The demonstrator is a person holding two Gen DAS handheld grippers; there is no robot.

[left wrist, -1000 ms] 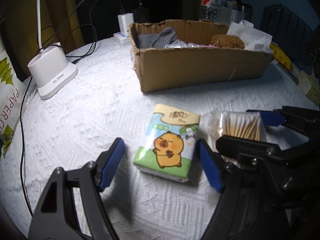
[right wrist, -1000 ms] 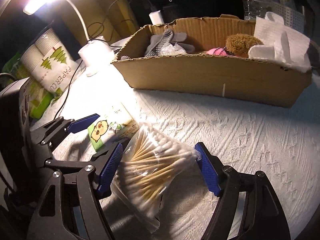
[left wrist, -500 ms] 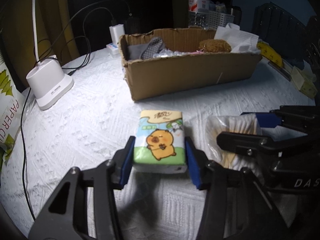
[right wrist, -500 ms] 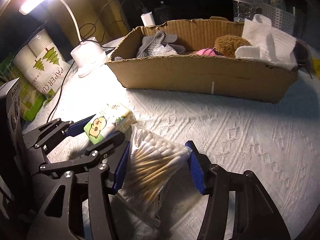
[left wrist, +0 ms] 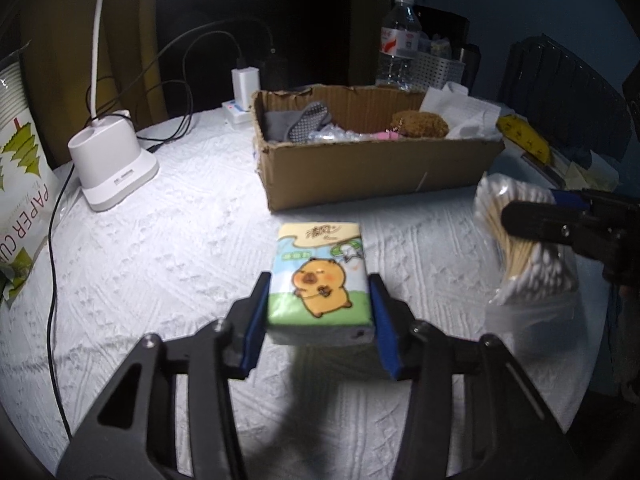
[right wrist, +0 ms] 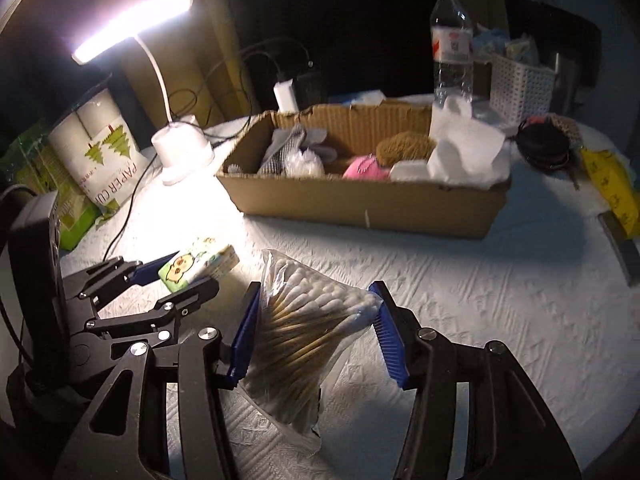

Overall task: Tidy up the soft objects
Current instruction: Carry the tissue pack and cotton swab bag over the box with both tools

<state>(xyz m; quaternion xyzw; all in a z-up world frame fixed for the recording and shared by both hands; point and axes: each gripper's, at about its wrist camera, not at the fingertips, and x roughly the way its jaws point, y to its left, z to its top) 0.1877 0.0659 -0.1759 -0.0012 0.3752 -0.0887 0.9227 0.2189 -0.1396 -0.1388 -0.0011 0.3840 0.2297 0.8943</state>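
Pastel tissue pack point(left wrist: 320, 276) (capybara print) — clamped, left tongs point(left wrist: 320, 320) | cotton-swab bag point(right wrist: 312, 320) — right tongs point(right wrist: 316, 328)

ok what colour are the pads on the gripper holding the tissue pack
Blue, on the left gripper clamping the tissue pack; clearest in the left wrist view.

A dim room in a home: a round worktop point(right wrist: 500, 292) under a white embossed cloth, lit by a desk lamp point(right wrist: 132, 28), crowded with a pack of paper cups point(right wrist: 100, 152), a water bottle point(right wrist: 452, 40), a charger point(left wrist: 245, 84) and a white basket point(right wrist: 520, 84).
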